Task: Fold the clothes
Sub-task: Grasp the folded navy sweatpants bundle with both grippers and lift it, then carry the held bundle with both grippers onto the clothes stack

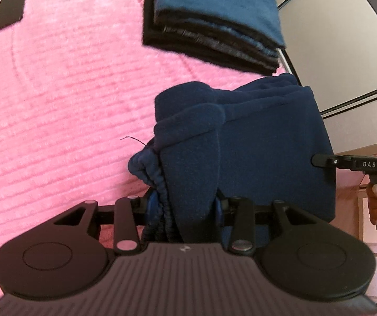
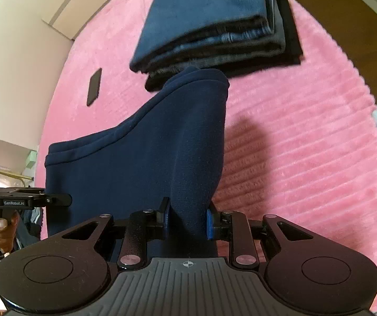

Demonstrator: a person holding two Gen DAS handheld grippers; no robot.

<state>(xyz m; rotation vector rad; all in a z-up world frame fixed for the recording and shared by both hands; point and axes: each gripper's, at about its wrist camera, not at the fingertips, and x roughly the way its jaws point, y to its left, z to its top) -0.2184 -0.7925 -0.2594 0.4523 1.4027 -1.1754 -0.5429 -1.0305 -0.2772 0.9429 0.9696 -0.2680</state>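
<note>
Both wrist fisheyes close, looking down their jaws, sharing navy garment (image 1: pixel 267 144), folded stack (image 2: pixel 209 23), pink blanket (image 1: pixel 56 92)

A fluffy ribbed pink blanket (image 2: pixel 306 137) fills most of both views. Cream walls (image 2: pixel 12 60) show at the upper left of the right-wrist view, brown floor (image 2: pixel 346 26) at upper right.

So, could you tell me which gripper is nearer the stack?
Right, probably: the stack sits straight ahead of the right gripper, but ahead and rightward of the left gripper.
</note>
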